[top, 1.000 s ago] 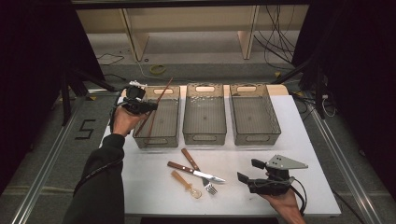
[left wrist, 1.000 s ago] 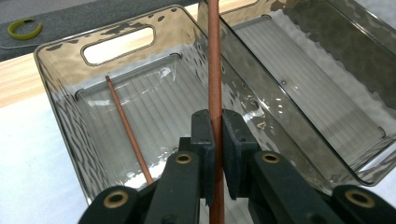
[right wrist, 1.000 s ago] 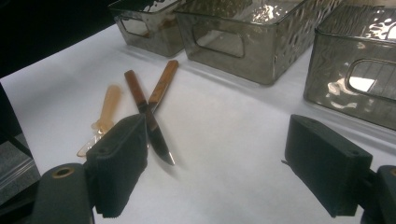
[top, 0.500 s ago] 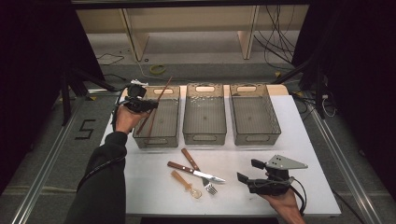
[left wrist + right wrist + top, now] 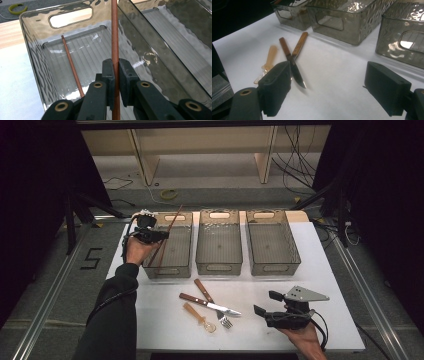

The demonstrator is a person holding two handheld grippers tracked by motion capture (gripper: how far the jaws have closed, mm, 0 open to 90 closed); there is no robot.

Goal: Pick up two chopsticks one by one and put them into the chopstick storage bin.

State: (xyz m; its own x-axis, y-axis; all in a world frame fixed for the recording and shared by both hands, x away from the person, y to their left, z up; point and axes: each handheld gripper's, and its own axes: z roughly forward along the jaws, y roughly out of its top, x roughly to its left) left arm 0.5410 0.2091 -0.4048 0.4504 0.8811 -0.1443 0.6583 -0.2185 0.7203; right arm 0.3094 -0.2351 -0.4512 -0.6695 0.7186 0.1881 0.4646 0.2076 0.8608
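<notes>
My left gripper [image 5: 159, 236] hovers at the left rim of the leftmost clear bin [image 5: 167, 270], shut on a reddish-brown chopstick [image 5: 171, 226] that slants up and away over the bin. In the left gripper view the pads [image 5: 109, 72] pinch that chopstick [image 5: 114, 30], and a second chopstick [image 5: 71, 66] lies against the bin's ribbed floor. My right gripper [image 5: 266, 303] rests low at the table's front right, open with nothing between its jaws [image 5: 329, 85]. A wooden-handled knife [image 5: 210, 304], a fork [image 5: 202, 290] and an amber plastic spoon [image 5: 198, 316] lie just left of it.
Two more clear bins, middle [image 5: 219, 265] and right [image 5: 272, 267], stand in a row with the first at the back of the white table [image 5: 260, 285]. The knife [image 5: 290, 62], fork handle [image 5: 300, 45] and spoon [image 5: 269, 58] lie ahead of my right jaws.
</notes>
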